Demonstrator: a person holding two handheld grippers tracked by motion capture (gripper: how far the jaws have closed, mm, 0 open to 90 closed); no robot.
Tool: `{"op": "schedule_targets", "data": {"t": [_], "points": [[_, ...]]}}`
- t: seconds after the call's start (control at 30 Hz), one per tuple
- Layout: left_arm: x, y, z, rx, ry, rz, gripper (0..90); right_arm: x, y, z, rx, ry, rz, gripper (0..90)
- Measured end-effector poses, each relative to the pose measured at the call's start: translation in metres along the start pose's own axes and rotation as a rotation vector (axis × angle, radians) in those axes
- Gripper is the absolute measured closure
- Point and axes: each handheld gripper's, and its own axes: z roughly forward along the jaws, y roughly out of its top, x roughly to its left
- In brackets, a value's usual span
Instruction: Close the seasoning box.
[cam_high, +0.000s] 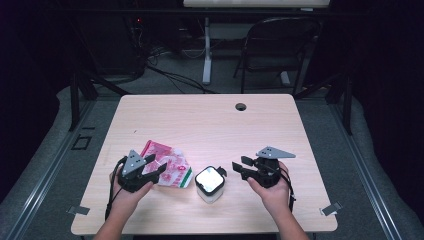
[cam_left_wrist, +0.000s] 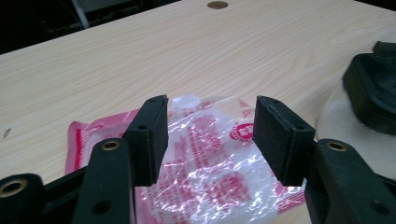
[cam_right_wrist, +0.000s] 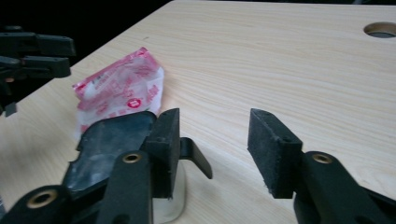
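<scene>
A crinkled red-and-clear plastic packet (cam_high: 167, 170) lies on the wooden table (cam_high: 210, 125) at the front left. My left gripper (cam_high: 156, 168) stands open at the packet's near left edge. In the left gripper view the packet (cam_left_wrist: 210, 163) lies beneath and beyond the gap of the left gripper (cam_left_wrist: 210, 135), and the pads do not press on it. A white square container with a black lid (cam_high: 210, 183) sits right of the packet. My right gripper (cam_high: 239, 167) is open just right of the container, with nothing between its fingers. In the right gripper view the right gripper (cam_right_wrist: 212, 149) has the container (cam_right_wrist: 112, 135) beside its left jaw.
A round cable hole (cam_high: 241, 106) is near the table's far edge. A dark folding chair (cam_high: 280, 45) and a white desk leg (cam_high: 206, 50) stand on the floor beyond the table. The far half of the tabletop is bare wood.
</scene>
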Motion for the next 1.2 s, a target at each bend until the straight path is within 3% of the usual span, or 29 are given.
{"op": "schedule_targets", "data": {"t": [0.33, 0.43, 0.6, 0.73, 0.87, 1.2], "points": [[0.017, -0.013, 0.009, 0.037, 0.024, -0.072, 45.6, -0.025, -0.011, 0.006, 0.033, -0.087, 0.048, 46.7], [0.019, -0.017, 0.015, 0.058, 0.033, -0.075, 45.6, -0.031, -0.015, 0.006, 0.022, -0.106, 0.071, 46.5], [0.024, -0.022, 0.018, 0.077, 0.048, -0.096, 45.3, -0.044, -0.023, 0.007, 0.038, -0.21, 0.083, 46.3], [0.029, -0.026, 0.02, 0.085, 0.042, -0.135, 43.7, -0.051, -0.03, 0.011, 0.059, -0.248, 0.095, 45.3], [0.029, -0.029, 0.025, 0.099, 0.044, -0.138, 43.4, -0.054, -0.038, 0.019, 0.101, -0.254, 0.093, 44.1], [0.029, -0.033, 0.029, 0.123, 0.058, -0.135, 43.2, -0.045, -0.043, 0.03, 0.123, -0.245, 0.051, 42.7]]}}
